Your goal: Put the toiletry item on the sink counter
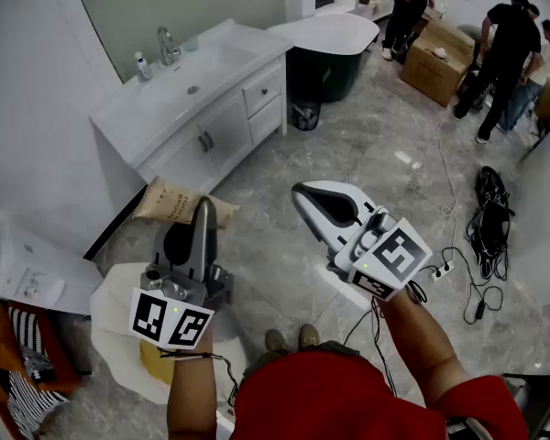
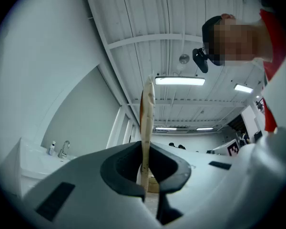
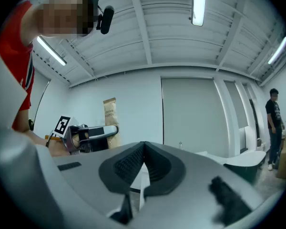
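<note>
A flat brown paper packet with dark print (image 1: 170,202) is the toiletry item. My left gripper (image 1: 204,207) is shut on it and holds it out over the floor, at the lower left of the head view. In the left gripper view the packet (image 2: 147,109) stands edge-on, sticking up from between the closed jaws of the left gripper (image 2: 145,149). The right gripper view shows the packet (image 3: 109,113) upright in that gripper (image 3: 93,133). The white sink counter (image 1: 147,108) with its faucet (image 1: 168,46) stands farther off at the upper left. My right gripper (image 1: 302,195) is shut with nothing in it (image 3: 144,144).
A small bottle (image 1: 142,66) stands by the faucet. Right of the counter are a dark bin (image 1: 304,115) and a white bathtub (image 1: 335,35). People (image 1: 504,53) and a cardboard box (image 1: 438,60) are at the back right. Cables (image 1: 490,218) lie on the marble floor.
</note>
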A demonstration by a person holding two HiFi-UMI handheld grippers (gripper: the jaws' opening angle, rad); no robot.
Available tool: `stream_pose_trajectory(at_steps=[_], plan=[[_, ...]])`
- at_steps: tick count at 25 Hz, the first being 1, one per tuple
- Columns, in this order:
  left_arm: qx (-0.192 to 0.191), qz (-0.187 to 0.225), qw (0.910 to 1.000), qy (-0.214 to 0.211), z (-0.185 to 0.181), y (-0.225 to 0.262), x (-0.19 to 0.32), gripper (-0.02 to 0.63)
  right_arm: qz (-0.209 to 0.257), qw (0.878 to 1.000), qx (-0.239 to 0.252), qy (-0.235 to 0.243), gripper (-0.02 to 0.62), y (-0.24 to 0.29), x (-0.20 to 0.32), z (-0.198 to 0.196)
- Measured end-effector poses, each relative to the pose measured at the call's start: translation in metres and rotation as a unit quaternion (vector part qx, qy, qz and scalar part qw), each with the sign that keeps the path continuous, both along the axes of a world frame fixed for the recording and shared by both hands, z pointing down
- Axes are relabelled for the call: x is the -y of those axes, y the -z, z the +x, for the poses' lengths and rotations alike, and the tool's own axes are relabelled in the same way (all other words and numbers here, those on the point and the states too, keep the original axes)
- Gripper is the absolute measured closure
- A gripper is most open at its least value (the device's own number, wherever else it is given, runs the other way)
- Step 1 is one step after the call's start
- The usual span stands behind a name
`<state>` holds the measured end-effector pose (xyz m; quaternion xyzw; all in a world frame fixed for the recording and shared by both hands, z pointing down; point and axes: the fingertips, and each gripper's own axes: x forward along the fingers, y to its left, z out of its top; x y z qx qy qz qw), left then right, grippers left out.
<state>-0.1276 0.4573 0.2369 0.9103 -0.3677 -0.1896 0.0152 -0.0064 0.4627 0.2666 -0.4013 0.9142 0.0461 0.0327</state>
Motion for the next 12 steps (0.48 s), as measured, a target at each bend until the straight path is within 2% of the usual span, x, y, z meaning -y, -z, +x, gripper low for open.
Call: stream_pose_trajectory(at_steps=[8,12], plan=[[-0.003,-0.001,1.0000,0.005,0.0006,-0.0013,-0.0011,0.569,0.003,1.000,0.003,-0.009,0.568,0.0065,0.0004,0.0046],[-0.002,-0.002,1.0000,0.007,0.0039,-0.0016,0.0017,0.569,0.002,1.000,0.008,0.009,0.568,0.0011,0.0015,0.0063]])
